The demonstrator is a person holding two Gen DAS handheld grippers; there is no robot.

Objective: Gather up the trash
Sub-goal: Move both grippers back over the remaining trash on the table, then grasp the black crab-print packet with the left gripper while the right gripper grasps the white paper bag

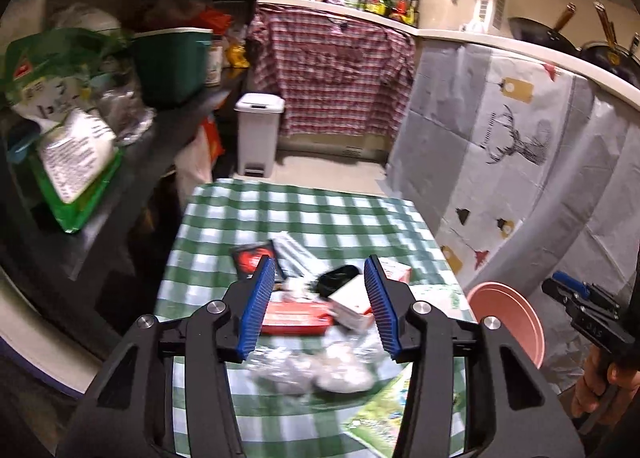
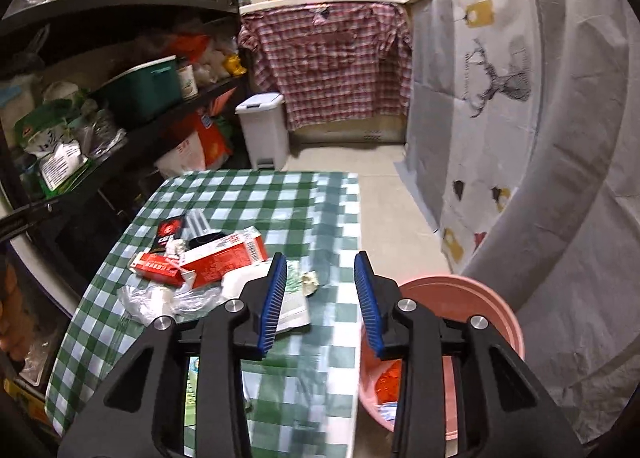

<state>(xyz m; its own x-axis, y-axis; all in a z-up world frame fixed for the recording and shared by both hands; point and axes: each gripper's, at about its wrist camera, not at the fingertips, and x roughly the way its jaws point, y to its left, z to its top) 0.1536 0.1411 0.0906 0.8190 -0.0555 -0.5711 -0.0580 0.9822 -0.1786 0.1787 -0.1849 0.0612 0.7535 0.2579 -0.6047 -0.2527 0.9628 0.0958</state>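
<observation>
Over the table (image 2: 256,194) — both tongs (image 1: 320,270) (image 2: 321,264) agape, empty.

Right hand-held gripper (image 2: 321,258) hangs over the worktop (image 2: 256,194), blue pads spread apart, nothing between them. Worktop has a green-white checked cloth. Trash pile sits left of the gripper: red carton (image 2: 224,258) lying across a smaller red box (image 2: 158,268), black packet (image 2: 170,232) behind them, crumpled clear plastic bag (image 2: 160,300) at the near side, white-green pouch (image 2: 294,308) just beside the left pad, small crumpled wad (image 2: 309,279) near it. Pink bucket (image 2: 480,298) stands on the floor right of the worktop, with red and pale scraps inside. White pedal bin (image 2: 262,130) stands far back by the plaid curtain (image 2: 332,62).
</observation>
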